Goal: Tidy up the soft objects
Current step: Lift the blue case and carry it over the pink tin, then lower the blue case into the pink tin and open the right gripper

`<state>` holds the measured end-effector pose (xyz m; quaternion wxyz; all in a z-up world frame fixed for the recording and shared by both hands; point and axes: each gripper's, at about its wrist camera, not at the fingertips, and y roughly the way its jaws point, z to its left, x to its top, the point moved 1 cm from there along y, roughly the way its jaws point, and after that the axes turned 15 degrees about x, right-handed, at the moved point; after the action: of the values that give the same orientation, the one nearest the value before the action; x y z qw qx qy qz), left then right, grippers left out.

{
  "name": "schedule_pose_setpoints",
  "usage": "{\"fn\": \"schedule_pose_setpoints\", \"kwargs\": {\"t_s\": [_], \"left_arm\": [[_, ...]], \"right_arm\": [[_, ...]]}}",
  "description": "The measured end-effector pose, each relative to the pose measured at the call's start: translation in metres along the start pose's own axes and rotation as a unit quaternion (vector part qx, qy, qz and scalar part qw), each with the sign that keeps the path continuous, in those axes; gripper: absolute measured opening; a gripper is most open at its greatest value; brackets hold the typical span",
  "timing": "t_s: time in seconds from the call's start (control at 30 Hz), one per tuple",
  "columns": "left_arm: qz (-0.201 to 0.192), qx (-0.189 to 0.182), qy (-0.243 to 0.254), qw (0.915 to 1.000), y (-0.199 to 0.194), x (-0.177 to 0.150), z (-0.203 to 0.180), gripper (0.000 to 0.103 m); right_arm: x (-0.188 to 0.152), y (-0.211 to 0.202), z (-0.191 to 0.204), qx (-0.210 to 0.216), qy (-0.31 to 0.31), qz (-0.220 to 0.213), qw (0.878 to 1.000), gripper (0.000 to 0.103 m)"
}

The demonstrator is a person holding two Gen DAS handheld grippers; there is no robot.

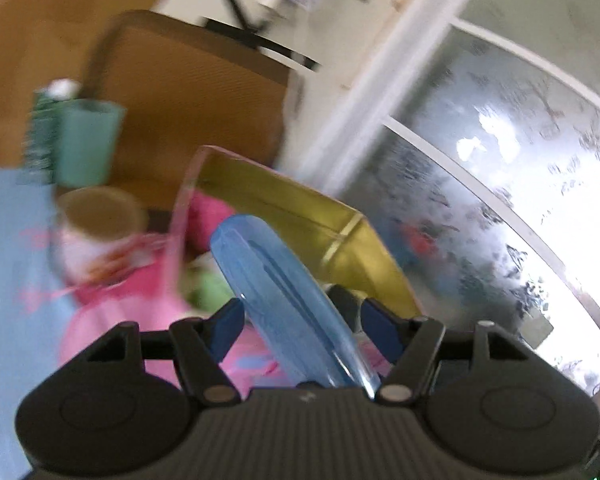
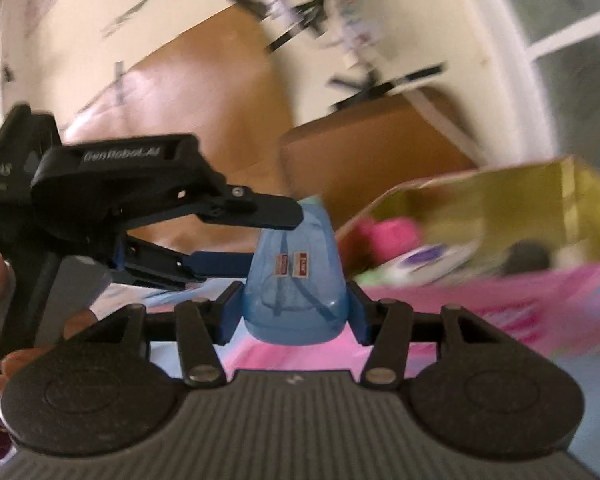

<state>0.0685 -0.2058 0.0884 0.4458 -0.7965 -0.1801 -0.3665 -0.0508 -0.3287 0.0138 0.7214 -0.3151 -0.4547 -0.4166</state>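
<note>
A translucent blue plastic container [image 2: 296, 276] with small red-and-white labels sits between the pads of my right gripper [image 2: 294, 312], which is shut on it. My left gripper [image 2: 260, 236] reaches in from the left and grips the same blue container near its top. In the left wrist view the container [image 1: 284, 300] runs between the blue pads of the left gripper [image 1: 300, 328]. Behind stands an open box [image 2: 500, 200] with yellow-green inner walls, holding a pink soft toy [image 2: 384, 232] and other soft items. The box also shows in the left wrist view [image 1: 300, 208].
A teal cup [image 1: 88, 144], a green bottle [image 1: 40, 132] and a printed mug [image 1: 96, 236] stand at the left on a pink and blue cloth [image 1: 16, 280]. A brown chair back [image 1: 188, 104] is behind. A frosted window [image 1: 500, 200] is at the right. Views are blurred.
</note>
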Motion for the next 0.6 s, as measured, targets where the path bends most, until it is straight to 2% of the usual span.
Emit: {"fn": "schedule_pose_setpoints", "kwargs": {"t_s": [0.07, 0.1, 0.13, 0.2, 0.27, 0.3, 0.33, 0.4, 0.6], "left_arm": [[-0.005, -0.006, 0.025, 0.9997, 0.019, 0.008, -0.021, 0.077], [-0.01, 0.001, 0.037, 0.9993, 0.026, 0.01, -0.029, 0.091], [-0.018, 0.018, 0.046, 0.9986, 0.032, 0.012, -0.036, 0.099], [-0.029, 0.046, 0.052, 0.9972, 0.042, 0.012, -0.042, 0.099], [-0.022, 0.054, 0.042, 0.9974, 0.046, 0.007, -0.037, 0.099], [-0.018, 0.052, 0.036, 0.9978, 0.045, 0.004, -0.032, 0.099], [-0.015, 0.055, 0.035, 0.9978, 0.044, -0.001, -0.026, 0.099], [-0.021, 0.066, 0.035, 0.997, 0.038, -0.007, -0.016, 0.101], [-0.026, 0.071, 0.014, 0.9971, 0.016, -0.021, 0.011, 0.103]], "right_arm": [[0.006, 0.0, -0.013, -0.034, -0.012, -0.009, 0.999, 0.056], [0.009, 0.001, -0.021, -0.055, -0.019, -0.012, 0.998, 0.056], [0.012, 0.004, -0.03, -0.079, -0.03, -0.016, 0.996, 0.056], [0.018, 0.017, -0.05, -0.137, -0.055, -0.017, 0.989, 0.063], [0.021, 0.033, -0.07, -0.193, -0.073, 0.001, 0.978, 0.065], [0.022, 0.037, -0.079, -0.208, -0.071, 0.002, 0.975, 0.067], [0.022, 0.037, -0.084, -0.206, -0.062, -0.002, 0.976, 0.071], [0.019, 0.03, -0.09, -0.196, -0.045, -0.023, 0.979, 0.085], [0.009, 0.013, -0.07, -0.181, -0.048, -0.046, 0.981, 0.081]]}}
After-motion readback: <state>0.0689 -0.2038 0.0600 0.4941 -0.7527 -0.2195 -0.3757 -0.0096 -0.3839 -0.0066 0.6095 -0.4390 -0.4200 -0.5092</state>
